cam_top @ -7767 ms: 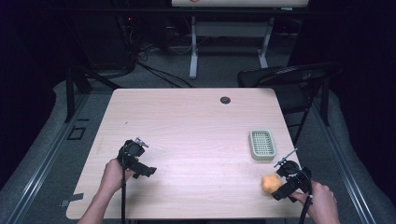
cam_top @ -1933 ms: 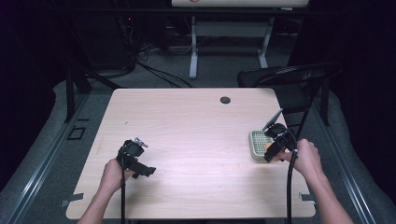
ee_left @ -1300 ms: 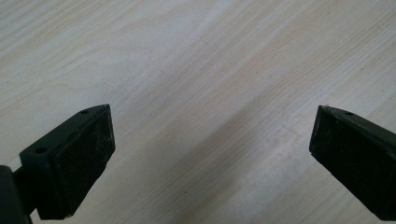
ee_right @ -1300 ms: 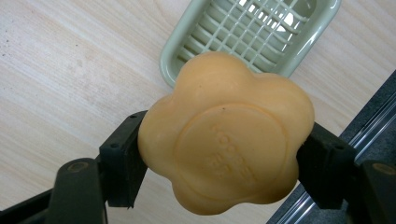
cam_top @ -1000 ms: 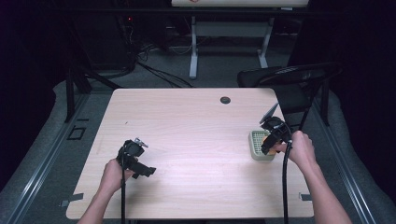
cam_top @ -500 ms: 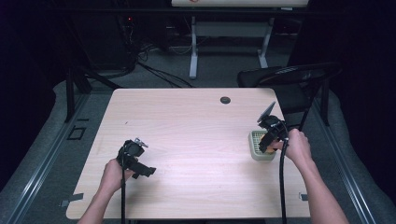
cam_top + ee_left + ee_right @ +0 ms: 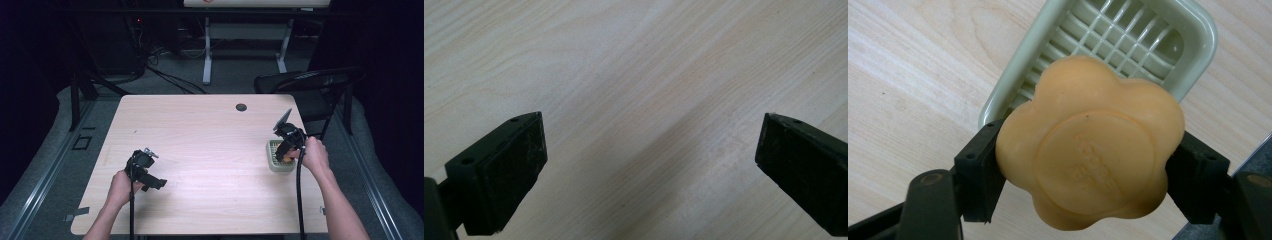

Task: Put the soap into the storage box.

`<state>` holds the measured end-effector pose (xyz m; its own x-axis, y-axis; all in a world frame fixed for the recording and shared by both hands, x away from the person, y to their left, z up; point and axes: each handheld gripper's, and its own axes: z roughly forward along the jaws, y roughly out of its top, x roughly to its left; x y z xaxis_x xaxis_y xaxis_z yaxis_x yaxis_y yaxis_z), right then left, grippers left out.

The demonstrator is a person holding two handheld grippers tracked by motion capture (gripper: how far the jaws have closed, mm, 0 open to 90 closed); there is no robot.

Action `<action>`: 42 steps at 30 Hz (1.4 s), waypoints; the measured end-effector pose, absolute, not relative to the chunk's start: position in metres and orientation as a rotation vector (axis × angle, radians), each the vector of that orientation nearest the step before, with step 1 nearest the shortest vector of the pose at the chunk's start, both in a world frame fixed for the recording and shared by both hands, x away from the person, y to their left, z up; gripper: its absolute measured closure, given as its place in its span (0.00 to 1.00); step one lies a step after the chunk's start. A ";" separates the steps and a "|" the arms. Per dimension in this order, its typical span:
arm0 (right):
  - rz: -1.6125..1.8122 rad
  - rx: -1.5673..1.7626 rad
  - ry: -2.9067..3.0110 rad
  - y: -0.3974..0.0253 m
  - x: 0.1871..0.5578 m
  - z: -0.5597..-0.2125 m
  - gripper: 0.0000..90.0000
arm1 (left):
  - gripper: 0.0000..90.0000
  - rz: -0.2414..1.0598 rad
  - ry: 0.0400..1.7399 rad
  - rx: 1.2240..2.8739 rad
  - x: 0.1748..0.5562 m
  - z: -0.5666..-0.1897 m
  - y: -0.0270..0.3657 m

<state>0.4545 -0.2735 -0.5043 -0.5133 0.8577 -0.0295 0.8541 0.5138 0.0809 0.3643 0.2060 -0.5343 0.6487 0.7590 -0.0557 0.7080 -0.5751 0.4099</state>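
Observation:
An orange flower-shaped soap sits clamped between the jaws of my right gripper, which is shut on it. The soap hangs just above a pale green slatted soap dish, near the dish's closer end; in the high view the soap is over the dish at the table's right edge. My left gripper rests low over the bare wood at the front left, jaws wide open with nothing between them; its pads frame plain tabletop.
The light wooden table has a round black cable grommet near its far edge. A black chair stands beyond the table's far right corner. Dark floor and cables surround the table.
My right gripper has carried the soap from the front right corner up to the soap dish and lowered it over the dish. The left gripper has stayed still.

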 end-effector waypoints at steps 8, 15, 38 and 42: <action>0.054 1.489 2.690 -0.271 0.461 -0.509 0.30 | 0.00 0.178 1.158 2.472 0.364 -0.535 0.206; 0.080 1.515 2.682 -0.271 0.464 -0.515 0.30 | 0.00 0.177 1.159 2.473 0.364 -0.535 0.206; 0.086 1.482 2.704 -0.273 0.468 -0.519 0.30 | 0.00 0.176 1.159 2.476 0.365 -0.535 0.206; 0.090 1.477 2.704 -0.272 0.468 -0.521 0.30 | 0.00 0.175 1.160 2.475 0.365 -0.535 0.206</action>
<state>0.4681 -0.2716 -0.5209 -0.5397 0.8415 -0.0242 0.8381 0.5397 0.0793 0.3646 0.2060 -0.5352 0.6478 0.7598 -0.0549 0.7096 -0.5756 0.4064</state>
